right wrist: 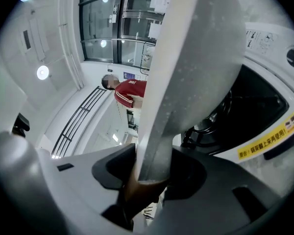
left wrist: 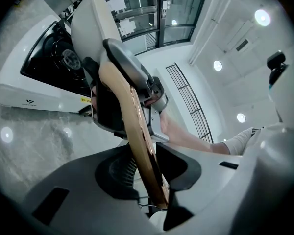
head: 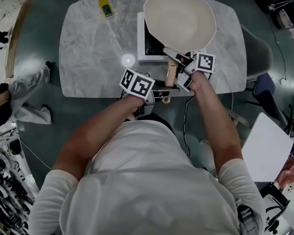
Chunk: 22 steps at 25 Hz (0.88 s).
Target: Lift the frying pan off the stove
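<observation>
Frying pan [head: 180, 17] held over white stove [head: 146, 47] on marble table [head: 93, 53], burner [right wrist: 225, 116] seen only in gripper views, below the pan, left tool [left wrist: 152, 170] clamped on wooden handle [left wrist: 137, 131], right tool [right wrist: 149, 175] clamped at its pan end.

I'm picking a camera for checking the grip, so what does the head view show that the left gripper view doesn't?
Only the head view: the whole marble table, a yellow item lying on it, and the frying pan with its full cream bowl. Only the left gripper view: the left gripper closed on the wooden handle, seen close, and ceiling lights. Both: the white stove, the handle, and the right gripper holding it farther up.
</observation>
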### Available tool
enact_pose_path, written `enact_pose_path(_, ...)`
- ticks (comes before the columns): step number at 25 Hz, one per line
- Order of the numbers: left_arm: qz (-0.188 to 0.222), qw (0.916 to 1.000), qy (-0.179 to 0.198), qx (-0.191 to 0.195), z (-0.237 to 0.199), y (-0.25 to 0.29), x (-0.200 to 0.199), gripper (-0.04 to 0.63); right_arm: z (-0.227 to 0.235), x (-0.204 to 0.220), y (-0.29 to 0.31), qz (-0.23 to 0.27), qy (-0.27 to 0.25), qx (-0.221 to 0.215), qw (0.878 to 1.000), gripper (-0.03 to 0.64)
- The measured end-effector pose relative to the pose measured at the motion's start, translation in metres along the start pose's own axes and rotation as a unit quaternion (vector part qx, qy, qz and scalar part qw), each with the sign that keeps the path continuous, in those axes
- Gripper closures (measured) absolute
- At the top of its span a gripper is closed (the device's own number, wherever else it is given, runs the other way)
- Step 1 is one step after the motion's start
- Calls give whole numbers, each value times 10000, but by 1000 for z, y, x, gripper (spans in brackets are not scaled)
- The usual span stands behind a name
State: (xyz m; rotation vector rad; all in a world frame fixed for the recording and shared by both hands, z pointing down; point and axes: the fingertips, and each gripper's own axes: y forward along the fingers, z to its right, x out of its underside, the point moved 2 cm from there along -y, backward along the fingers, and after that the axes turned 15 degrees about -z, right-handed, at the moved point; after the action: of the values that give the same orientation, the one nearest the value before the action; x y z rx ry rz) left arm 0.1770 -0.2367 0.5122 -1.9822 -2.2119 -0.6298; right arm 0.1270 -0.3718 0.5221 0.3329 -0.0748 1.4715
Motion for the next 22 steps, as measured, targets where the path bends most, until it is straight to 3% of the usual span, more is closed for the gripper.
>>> enact_pose_path(22,-981,9915,508,680,75,-47,49,469,-80,42,-5,1205,-22,404,9919,440)
